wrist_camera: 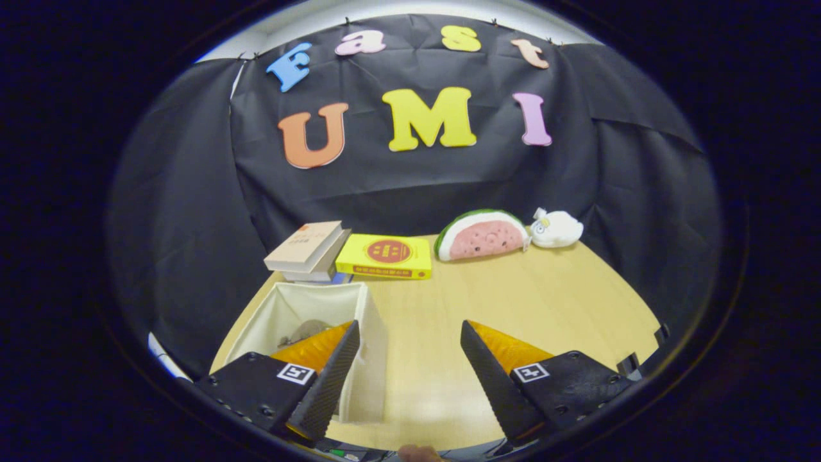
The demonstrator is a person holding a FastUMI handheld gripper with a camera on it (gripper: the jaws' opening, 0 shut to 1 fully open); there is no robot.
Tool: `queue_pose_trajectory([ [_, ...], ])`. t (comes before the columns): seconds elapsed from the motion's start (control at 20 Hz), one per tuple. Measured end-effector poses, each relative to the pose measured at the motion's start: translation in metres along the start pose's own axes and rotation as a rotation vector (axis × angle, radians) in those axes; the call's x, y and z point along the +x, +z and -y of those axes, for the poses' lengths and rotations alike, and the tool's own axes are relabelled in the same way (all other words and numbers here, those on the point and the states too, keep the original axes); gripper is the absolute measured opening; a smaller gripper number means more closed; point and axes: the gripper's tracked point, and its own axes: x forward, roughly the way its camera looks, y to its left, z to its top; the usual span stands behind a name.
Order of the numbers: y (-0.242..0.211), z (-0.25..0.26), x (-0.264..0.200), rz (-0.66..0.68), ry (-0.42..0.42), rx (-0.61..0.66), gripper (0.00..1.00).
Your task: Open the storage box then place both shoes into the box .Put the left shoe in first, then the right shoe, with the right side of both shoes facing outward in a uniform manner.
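Above the pale wooden table (551,301), the gripper (409,339) gaped wide, holding nothing; its ribbed left finger overlapped the soft, white, square fabric box (369,359), a grey shape inside.

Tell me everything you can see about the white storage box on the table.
The storage box is a soft-looking, cream-white fabric cube, open at the top, standing upright on the wooden table just in front of the stacked books. Something grey lies inside, too hidden to identify. The open tool hangs above its near side, with one finger overlapping its right wall; contact cannot be judged.
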Motion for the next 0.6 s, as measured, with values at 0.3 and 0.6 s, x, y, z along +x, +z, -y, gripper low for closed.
queue_pose_trajectory([
  [0.3, 0.018, 0.062, -0.048, 0.216, -0.047, -0.107, 0.96],
  [0.6, 0.014, 0.099, -0.098, 0.377, -0.033, -0.041, 0.96],
])
